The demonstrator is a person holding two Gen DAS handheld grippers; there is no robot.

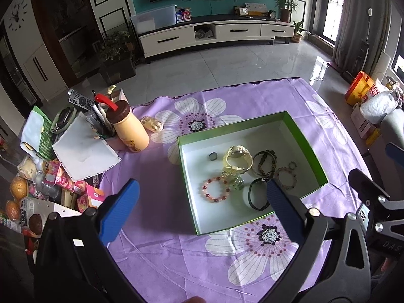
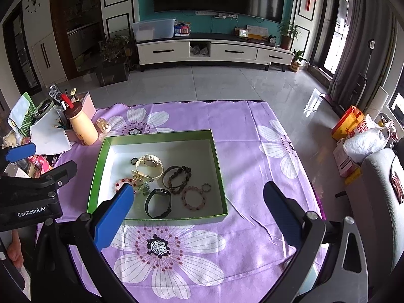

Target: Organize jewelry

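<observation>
A green-walled box [image 1: 305, 136] [image 2: 161, 134] with a white floor sits on the purple flowered cloth. It holds a cream watch [image 1: 237, 157] [image 2: 149, 165], a red bead bracelet [image 1: 216, 189], dark bead bracelets [image 1: 265, 162] [image 2: 176, 180], a black band [image 1: 256, 197] [image 2: 157, 203], a pink bead bracelet [image 2: 193, 198], a small ring [image 1: 213, 155] and a yellow-green trinket [image 1: 233, 179]. My left gripper [image 1: 202, 197] is open and empty, above the box's near edge. My right gripper [image 2: 199, 202] is open and empty, above the box's near right part.
A cream bottle with a brown cap [image 1: 127, 128] [image 2: 82, 127], a pen holder [image 1: 101, 121], a white notebook [image 1: 84, 151], an earbud case [image 1: 152, 124] and snack packs [image 1: 63, 181] crowd the table's left. Bags [image 2: 358, 131] lie on the floor at right.
</observation>
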